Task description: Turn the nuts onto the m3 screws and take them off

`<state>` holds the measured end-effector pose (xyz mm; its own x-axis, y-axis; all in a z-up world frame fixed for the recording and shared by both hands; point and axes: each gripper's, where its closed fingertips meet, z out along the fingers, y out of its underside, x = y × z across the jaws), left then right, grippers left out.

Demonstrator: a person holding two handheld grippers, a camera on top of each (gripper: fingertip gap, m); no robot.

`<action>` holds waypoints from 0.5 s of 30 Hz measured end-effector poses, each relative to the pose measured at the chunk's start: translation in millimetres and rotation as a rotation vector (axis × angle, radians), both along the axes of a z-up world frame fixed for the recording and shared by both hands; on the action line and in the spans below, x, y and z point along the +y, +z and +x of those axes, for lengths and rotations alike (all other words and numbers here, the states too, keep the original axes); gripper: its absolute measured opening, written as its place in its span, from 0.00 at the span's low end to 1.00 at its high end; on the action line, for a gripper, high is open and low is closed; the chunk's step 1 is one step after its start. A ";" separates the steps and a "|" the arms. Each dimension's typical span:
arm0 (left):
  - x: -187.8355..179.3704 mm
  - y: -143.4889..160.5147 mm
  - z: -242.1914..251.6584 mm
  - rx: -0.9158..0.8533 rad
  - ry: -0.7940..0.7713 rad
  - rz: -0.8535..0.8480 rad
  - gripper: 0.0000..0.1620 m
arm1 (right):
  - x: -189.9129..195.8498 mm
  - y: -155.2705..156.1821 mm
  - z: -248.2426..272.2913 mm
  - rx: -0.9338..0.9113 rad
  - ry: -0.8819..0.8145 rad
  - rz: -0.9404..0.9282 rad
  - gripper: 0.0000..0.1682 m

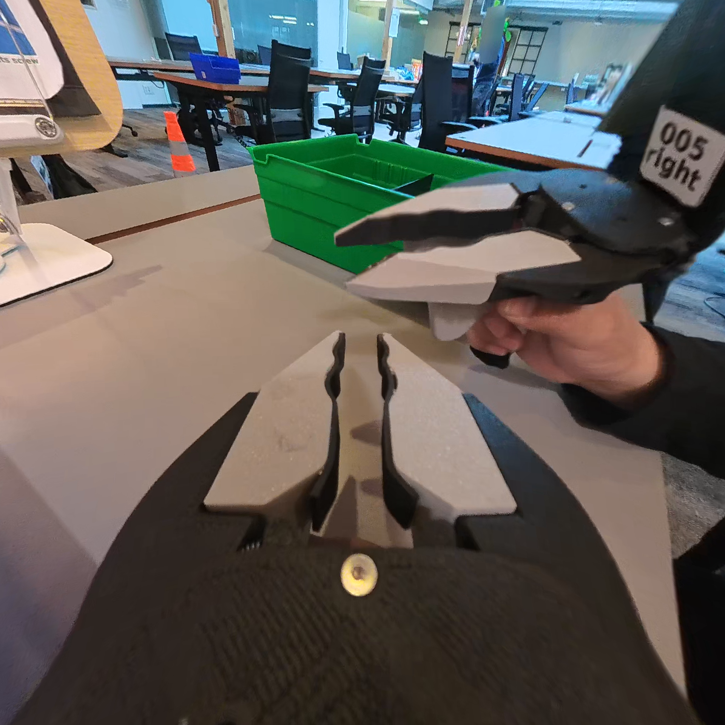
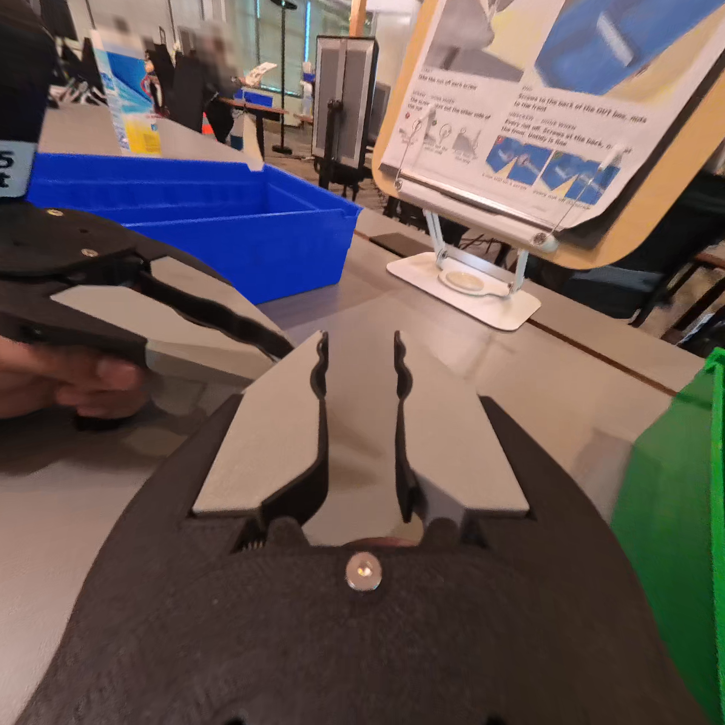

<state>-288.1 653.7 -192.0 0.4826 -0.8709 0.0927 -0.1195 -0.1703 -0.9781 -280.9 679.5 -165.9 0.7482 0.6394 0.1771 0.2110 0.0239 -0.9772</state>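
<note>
No screws or nuts show in either view. My left gripper (image 1: 361, 340) hovers low over the grey table (image 1: 157, 353), its jaws a narrow gap apart with nothing between them. My right gripper (image 2: 360, 336) is open wider and empty. In the left wrist view the right gripper (image 1: 347, 261) comes in from the right, held by a hand (image 1: 561, 345), in front of the green bin (image 1: 314, 188). In the right wrist view the left gripper (image 2: 274, 353) comes in from the left, in front of the blue bin (image 2: 243, 243). The two grippers' tips are close together over the table.
The green bin also shows at the right edge of the right wrist view (image 2: 674, 490). An instruction board (image 2: 529, 117) on a white stand (image 2: 470, 290) stands at the table's back. The stand's base (image 1: 47, 263) lies left of the left gripper. Office chairs, desks and an orange cone (image 1: 178, 145) are beyond. Both grippers' tips are close together, under 4 cm apart.
</note>
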 end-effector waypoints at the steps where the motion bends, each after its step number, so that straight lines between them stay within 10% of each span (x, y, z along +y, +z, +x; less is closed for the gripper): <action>1: -3.3 3.0 -0.8 -0.028 0.000 -0.009 0.09 | -1.3 -1.3 0.6 -0.001 0.013 0.004 0.17; 9: -26.9 74.5 -86.1 0.021 0.099 0.067 0.07 | -7.7 2.1 -3.8 -0.057 0.012 0.077 0.14; 15: 3.9 38.5 -194.8 0.401 0.197 -0.240 0.10 | -13.8 0.5 -13.0 -0.095 0.042 0.105 0.14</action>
<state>-482.9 657.6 -153.5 0.6744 -0.7365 0.0528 -0.4206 -0.4419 -0.7923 -293.8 665.7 -165.4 0.6981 0.6439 0.3131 0.2989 0.1354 -0.9446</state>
